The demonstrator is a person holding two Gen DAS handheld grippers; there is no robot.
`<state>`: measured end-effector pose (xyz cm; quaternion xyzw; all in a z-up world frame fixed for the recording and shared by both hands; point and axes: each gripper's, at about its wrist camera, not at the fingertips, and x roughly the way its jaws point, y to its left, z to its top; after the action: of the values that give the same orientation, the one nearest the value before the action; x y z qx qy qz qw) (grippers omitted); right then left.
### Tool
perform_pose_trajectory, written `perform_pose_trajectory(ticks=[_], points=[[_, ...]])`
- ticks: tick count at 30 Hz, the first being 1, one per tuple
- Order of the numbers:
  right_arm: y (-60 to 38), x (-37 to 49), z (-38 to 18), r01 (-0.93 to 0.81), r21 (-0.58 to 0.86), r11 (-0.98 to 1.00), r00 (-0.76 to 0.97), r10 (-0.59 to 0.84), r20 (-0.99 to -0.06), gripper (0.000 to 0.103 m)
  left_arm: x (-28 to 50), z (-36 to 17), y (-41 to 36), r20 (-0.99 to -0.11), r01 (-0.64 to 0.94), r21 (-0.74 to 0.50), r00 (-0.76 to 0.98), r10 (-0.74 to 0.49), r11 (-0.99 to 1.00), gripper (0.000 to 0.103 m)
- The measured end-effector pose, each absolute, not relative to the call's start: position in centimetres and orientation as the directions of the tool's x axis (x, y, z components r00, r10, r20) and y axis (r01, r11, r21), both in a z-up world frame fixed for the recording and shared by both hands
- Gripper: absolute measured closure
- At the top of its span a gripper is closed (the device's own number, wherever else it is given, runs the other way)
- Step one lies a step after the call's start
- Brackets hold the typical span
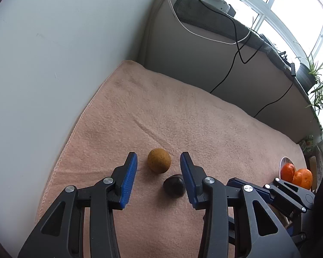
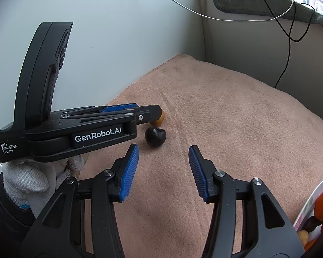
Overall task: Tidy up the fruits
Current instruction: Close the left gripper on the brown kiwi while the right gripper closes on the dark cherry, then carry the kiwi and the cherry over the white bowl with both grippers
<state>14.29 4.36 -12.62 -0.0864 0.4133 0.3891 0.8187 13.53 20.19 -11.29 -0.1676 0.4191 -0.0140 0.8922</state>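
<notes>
oranges point(image 1: 296, 175) and other fruit already sit on the plate point(image 2: 312, 195); beside it on the blanket point(image 1: 183, 111), well apart, a tan fruit point(image 1: 159, 160) and dark fruit point(image 1: 174, 186) remain. left claw point(image 1: 158, 169) straddles them, released; right claw point(image 2: 163, 167) released, empty

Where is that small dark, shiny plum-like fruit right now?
The dark fruit lies on the peach blanket, just in front of the round tan fruit, beside the left gripper's right finger.
</notes>
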Motion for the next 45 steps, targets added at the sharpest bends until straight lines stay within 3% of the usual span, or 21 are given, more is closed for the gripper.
perform_pose_trajectory(ticks=[4,18,28,45], points=[[5.2,14.6,-13.1,-0.718,0.178,0.673,0.341,0.563,-0.753,0.06,14.3,-11.6,20.1,-0.753,-0.11,-0.316,0.634,-0.178,0.942,0.063],[8.0,15.7,-14.6,-0.739,0.141,0.659,0.337,0.542,-0.77,0.061,15.3,-12.7,20.5,-0.77,-0.113,-0.325,0.608,-0.193,0.939,0.068],[9.0,16.4,-15.5,-0.74,0.138,0.659,0.328,0.532,-0.781,0.074,16.0,-13.1,20.6,-0.766,-0.098,-0.354,0.601,-0.228,0.93,0.077],[7.3,14.8,-14.1,-0.738,0.14,0.661,0.344,0.546,-0.764,0.076,14.0,-12.0,19.9,-0.738,-0.091,-0.332,0.645,-0.198,0.939,0.079]])
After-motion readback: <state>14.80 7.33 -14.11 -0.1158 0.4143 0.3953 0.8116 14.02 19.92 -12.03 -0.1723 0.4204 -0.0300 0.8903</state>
